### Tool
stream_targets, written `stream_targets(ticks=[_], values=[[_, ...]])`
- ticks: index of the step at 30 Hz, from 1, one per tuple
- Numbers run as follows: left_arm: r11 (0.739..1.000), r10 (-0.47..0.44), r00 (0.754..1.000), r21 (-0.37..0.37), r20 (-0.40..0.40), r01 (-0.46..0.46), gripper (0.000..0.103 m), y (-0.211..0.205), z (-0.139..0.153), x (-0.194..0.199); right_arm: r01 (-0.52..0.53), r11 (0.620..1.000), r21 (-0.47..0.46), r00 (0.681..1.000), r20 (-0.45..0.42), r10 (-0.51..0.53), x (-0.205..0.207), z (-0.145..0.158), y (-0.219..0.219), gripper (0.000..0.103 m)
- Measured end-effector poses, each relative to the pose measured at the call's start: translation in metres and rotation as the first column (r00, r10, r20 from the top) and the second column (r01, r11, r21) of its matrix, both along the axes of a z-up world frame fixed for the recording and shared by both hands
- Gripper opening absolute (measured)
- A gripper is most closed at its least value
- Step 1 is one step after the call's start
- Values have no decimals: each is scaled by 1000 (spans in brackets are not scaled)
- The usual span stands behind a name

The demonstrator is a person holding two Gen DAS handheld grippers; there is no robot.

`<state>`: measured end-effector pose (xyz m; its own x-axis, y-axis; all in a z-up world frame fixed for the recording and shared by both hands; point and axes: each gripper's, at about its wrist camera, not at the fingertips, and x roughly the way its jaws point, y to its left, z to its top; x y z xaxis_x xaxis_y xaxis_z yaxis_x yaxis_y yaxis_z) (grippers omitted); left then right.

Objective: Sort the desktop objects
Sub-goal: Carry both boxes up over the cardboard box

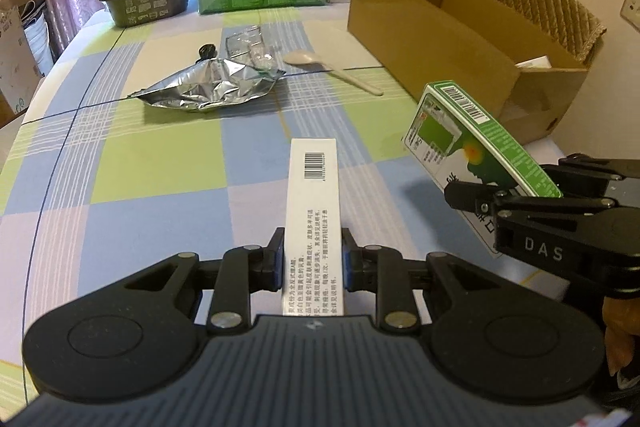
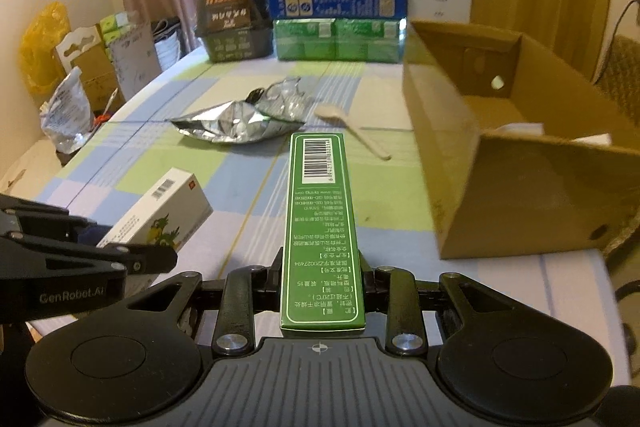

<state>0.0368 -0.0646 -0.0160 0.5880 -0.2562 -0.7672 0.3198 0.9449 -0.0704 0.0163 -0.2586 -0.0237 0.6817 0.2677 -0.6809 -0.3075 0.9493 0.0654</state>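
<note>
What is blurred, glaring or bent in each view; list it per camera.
Left wrist view: window backlight washes out the top, the silver foil pouch glints, table lines bow from fisheye, and the white box print stays sharp. Right wrist view: the cardboard box is smeared along its edges, the green box is crisp, corners vignette black.

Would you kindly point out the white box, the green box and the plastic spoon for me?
white box (image 1: 314, 211), left wrist view, on its printed top face.
green box (image 2: 322, 227), right wrist view, on its printed top face.
plastic spoon (image 1: 302, 58), left wrist view, on its bowl.
</note>
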Motion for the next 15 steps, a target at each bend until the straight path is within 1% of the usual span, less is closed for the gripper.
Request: stream_targets(ticks=[7,15], values=[[999,-17,1000,-38,11,17,21,-12,16,-16,49,999,8,998,43,-49,-12,28,-23,27],[998,-49,998,-48,36,50,21,-29,29,-22,110,993,34,993,41,-111,-19,40,-48,27]])
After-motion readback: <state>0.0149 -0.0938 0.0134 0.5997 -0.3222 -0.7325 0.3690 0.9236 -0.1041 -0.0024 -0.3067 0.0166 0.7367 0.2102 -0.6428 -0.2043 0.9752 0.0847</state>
